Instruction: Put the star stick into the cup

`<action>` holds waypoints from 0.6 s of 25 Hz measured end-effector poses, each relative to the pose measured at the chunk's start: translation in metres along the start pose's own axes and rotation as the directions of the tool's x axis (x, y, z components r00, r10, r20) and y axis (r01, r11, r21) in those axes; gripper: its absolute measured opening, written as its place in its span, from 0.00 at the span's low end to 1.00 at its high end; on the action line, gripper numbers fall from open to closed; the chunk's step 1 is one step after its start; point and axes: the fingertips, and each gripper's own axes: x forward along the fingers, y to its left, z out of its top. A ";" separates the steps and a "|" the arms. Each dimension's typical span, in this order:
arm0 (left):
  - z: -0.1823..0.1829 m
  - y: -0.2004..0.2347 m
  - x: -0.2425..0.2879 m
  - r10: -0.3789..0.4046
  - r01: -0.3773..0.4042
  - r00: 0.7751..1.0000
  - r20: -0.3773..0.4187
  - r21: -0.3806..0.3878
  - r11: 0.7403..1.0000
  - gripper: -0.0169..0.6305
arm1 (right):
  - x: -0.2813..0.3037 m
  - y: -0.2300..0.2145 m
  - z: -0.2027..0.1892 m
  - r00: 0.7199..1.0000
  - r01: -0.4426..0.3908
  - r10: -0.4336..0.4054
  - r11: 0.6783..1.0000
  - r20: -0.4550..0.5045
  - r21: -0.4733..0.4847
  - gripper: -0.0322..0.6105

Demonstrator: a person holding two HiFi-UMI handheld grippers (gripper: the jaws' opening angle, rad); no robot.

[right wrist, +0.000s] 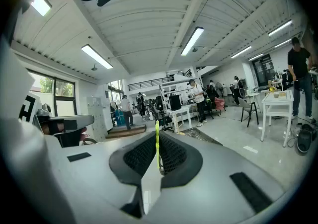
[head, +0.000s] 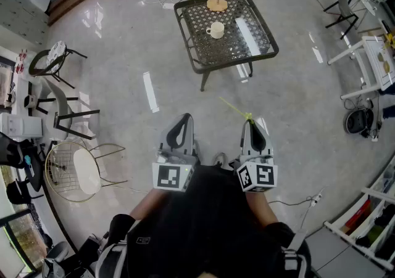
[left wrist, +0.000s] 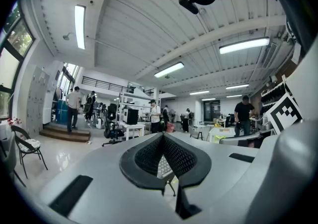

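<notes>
The star stick (head: 234, 108) is a thin yellow-green rod that slants up and left from the tip of my right gripper (head: 252, 121), which is shut on it. In the right gripper view the star stick (right wrist: 157, 144) stands upright between the dark pads. My left gripper (head: 185, 118) is held beside it close to my body, with its tips together and nothing between them. The white cup (head: 215, 30) stands upright on a dark mesh table (head: 203, 66) well ahead of both grippers.
A wooden stand with a peg (head: 217, 0) sits at the table's far edge. A wire chair (head: 77, 169) and black chairs (head: 55, 58) are at the left, white racks (head: 370, 61) at the right. Several people (left wrist: 73, 104) stand farther off.
</notes>
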 end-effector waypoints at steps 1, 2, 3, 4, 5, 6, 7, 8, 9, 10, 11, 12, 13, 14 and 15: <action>-0.001 -0.001 -0.001 -0.002 0.002 1.000 -0.002 -0.002 1.000 0.05 | -0.001 0.000 -0.001 1.000 0.002 -0.002 1.000 -0.001 0.000 0.08; -0.002 -0.002 -0.002 -0.004 0.004 1.000 -0.003 -0.004 1.000 0.05 | -0.003 0.000 -0.002 1.000 0.003 -0.003 1.000 -0.002 -0.001 0.08; -0.002 -0.002 -0.002 -0.005 0.005 1.000 -0.004 -0.006 1.000 0.05 | -0.003 0.000 -0.003 1.000 0.004 -0.004 1.000 -0.003 -0.001 0.08; -0.003 -0.002 -0.003 -0.007 0.007 1.000 -0.005 -0.007 1.000 0.05 | -0.003 0.001 -0.003 1.000 0.003 -0.003 1.000 -0.003 0.000 0.08; -0.003 -0.001 -0.003 -0.008 0.008 1.000 -0.004 -0.007 1.000 0.05 | -0.003 0.002 -0.004 1.000 0.003 -0.003 1.000 -0.004 0.002 0.08; -0.003 0.000 -0.002 -0.010 0.010 1.000 -0.003 -0.007 1.000 0.05 | -0.002 0.003 -0.004 1.000 0.003 -0.003 1.000 -0.005 0.003 0.08; -0.003 0.001 -0.002 -0.012 0.012 1.000 -0.003 -0.008 1.000 0.05 | -0.001 0.004 -0.004 1.000 0.003 -0.003 1.000 -0.005 0.004 0.08; -0.003 0.002 -0.001 -0.014 0.014 1.000 -0.004 -0.009 1.000 0.05 | 0.000 0.005 -0.004 1.000 0.005 -0.005 1.000 -0.006 0.004 0.08; -0.003 0.004 0.000 -0.017 0.017 1.000 -0.005 -0.011 1.000 0.05 | 0.000 0.006 -0.003 1.000 0.007 -0.007 1.000 -0.006 0.004 0.08; -0.004 0.005 0.000 -0.019 0.019 1.000 -0.006 -0.012 1.000 0.05 | 0.001 0.007 -0.003 1.000 0.009 -0.009 1.000 -0.004 0.004 0.08; -0.004 0.007 0.000 -0.022 0.022 1.000 -0.007 -0.014 1.000 0.05 | 0.001 0.008 -0.003 1.000 0.013 -0.013 1.000 0.000 0.005 0.08; -0.004 0.009 0.000 -0.024 0.024 1.000 -0.006 -0.015 1.000 0.05 | 0.002 0.009 -0.003 1.000 0.017 -0.017 1.000 0.004 0.008 0.08; -0.004 0.012 0.000 -0.027 0.027 1.000 -0.005 -0.016 1.000 0.05 | 0.002 0.010 -0.002 1.000 0.023 -0.023 1.000 0.008 0.012 0.08; -0.003 0.014 0.000 -0.029 0.029 1.000 -0.003 -0.017 0.999 0.05 | 0.003 0.011 -0.002 0.999 0.030 -0.030 0.999 0.011 0.016 0.08; -0.003 0.017 0.000 -0.032 0.032 0.999 -0.002 -0.019 0.999 0.05 | 0.004 0.012 -0.003 0.999 0.037 -0.037 0.999 0.013 0.020 0.08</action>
